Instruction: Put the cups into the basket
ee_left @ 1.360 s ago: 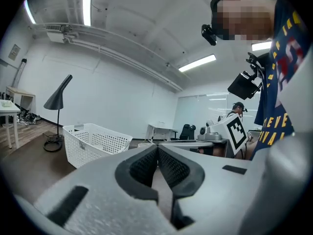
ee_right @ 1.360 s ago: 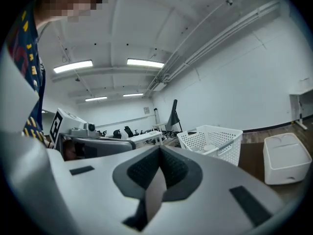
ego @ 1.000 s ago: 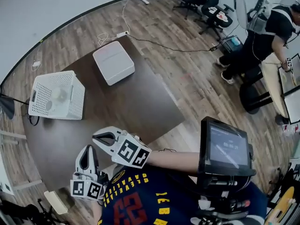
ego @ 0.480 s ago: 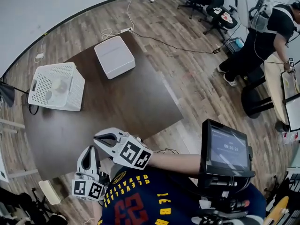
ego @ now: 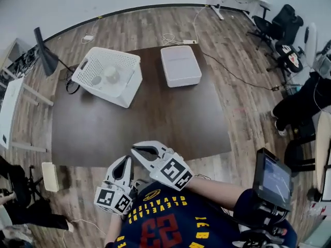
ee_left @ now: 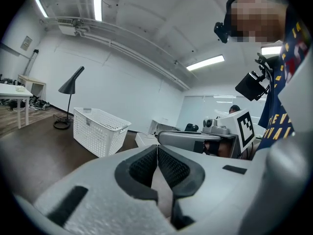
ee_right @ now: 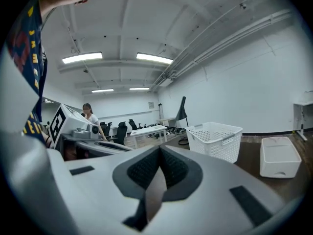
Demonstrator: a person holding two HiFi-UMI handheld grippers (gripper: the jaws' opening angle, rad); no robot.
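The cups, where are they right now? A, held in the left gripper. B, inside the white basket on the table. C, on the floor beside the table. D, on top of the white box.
B: the head view shows the cups lying inside the white basket, while the left gripper and the right gripper are both shut with nothing between their jaws.

On the table (ego: 155,123), cups (ego: 110,73) lie in the basket (ego: 131,88), left of the box (ego: 180,65).
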